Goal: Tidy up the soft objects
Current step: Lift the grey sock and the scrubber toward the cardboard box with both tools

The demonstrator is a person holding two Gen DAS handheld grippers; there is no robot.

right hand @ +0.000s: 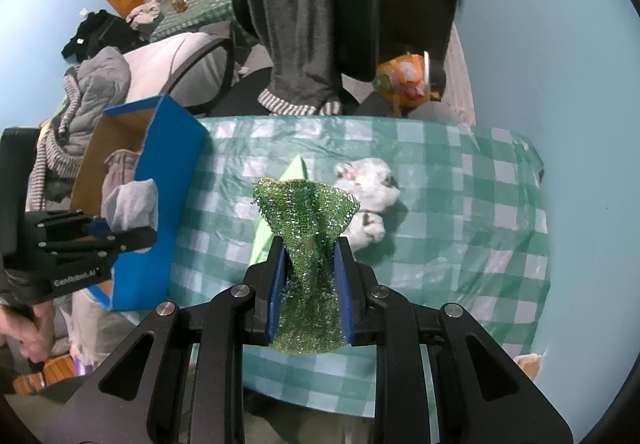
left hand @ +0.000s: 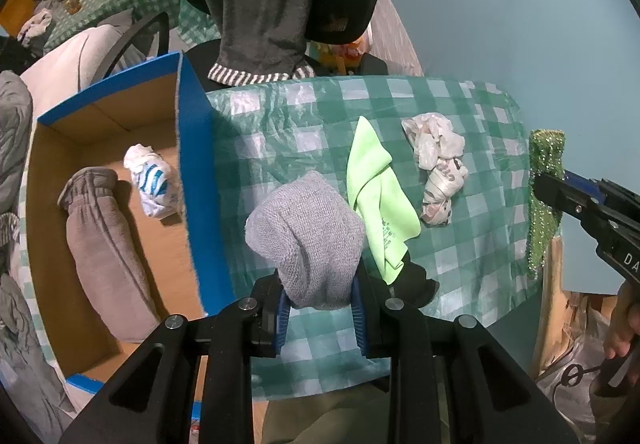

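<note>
My left gripper [left hand: 320,284] is shut on a grey knitted cloth [left hand: 308,232] and holds it above the green checked table [left hand: 480,244], just right of the blue cardboard box [left hand: 196,164]. In the box lie rolled grey-brown trousers [left hand: 104,244] and a white and blue cloth [left hand: 154,180]. My right gripper [right hand: 310,248] is shut on a sparkly green mesh cloth [right hand: 308,220], which hangs above the table [right hand: 460,204]. Under it on the table lie a neon green cloth [left hand: 376,196] and a crumpled white plastic bag [left hand: 436,164]. A black item [left hand: 416,280] peeks out beside the left fingers.
An office chair draped with a dark grey garment [right hand: 296,24] stands behind the table. An orange toy [right hand: 404,84] sits on the floor past the far edge. Heaped clothes and bedding [right hand: 100,84] lie left of the box [right hand: 168,180]. A hand [left hand: 624,332] grips the right tool.
</note>
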